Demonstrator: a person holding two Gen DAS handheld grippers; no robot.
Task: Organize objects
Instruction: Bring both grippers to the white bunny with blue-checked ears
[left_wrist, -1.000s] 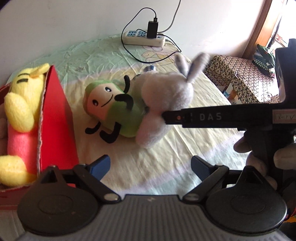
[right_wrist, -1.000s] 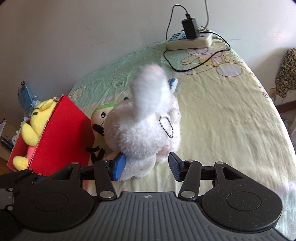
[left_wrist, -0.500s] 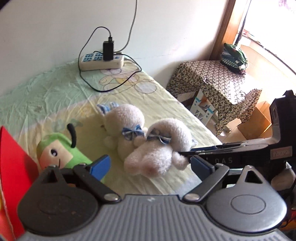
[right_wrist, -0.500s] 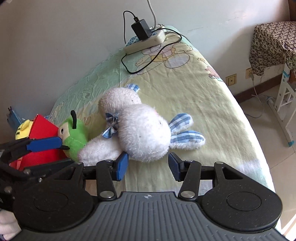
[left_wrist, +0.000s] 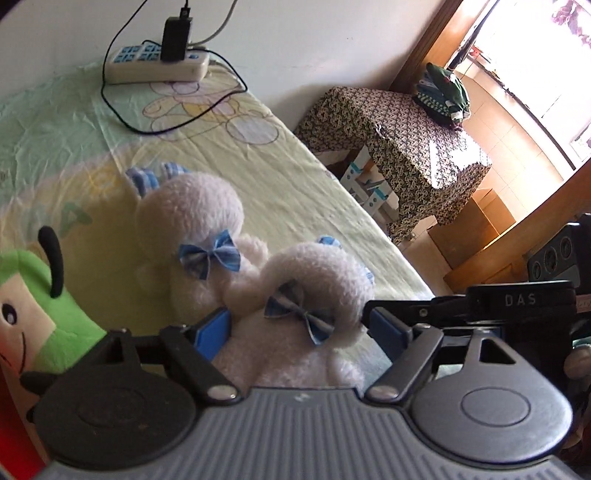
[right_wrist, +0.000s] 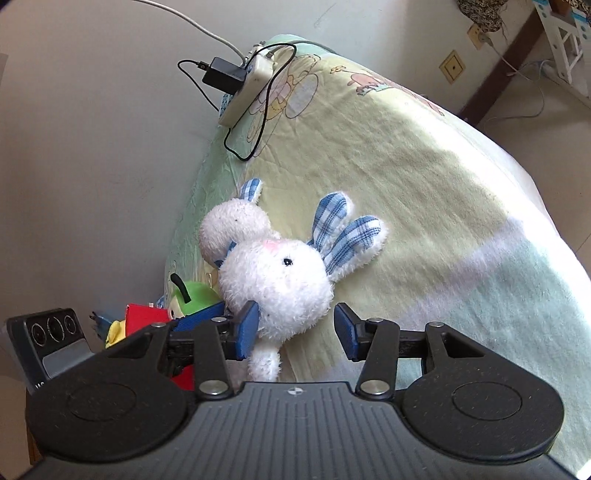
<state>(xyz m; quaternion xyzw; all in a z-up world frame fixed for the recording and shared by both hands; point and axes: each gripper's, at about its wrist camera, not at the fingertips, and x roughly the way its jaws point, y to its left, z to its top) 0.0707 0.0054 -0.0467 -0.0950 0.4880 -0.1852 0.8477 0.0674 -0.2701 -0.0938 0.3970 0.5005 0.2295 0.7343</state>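
Rabbits lie paired on the bed, both grippers closing in.
Green toy (left_wrist: 44, 317) sits left by our red box (right_wrist: 147, 317); left gripper (left_wrist: 299, 330) straddles near rabbit (left_wrist: 295, 332), jaws closing, not clamped, for boxing we judge. Right gripper (right_wrist: 295, 328) brackets its head, jaws closing, right pad (right_wrist: 345, 326) clear.

Daylight pours in from the window (left_wrist: 535, 55) at the upper right of the left wrist view, blown out to glare. Sunlit patches and soft shadow bands cross the bedsheet (right_wrist: 424, 184). Fisheye bending curves the edges; corners darken.
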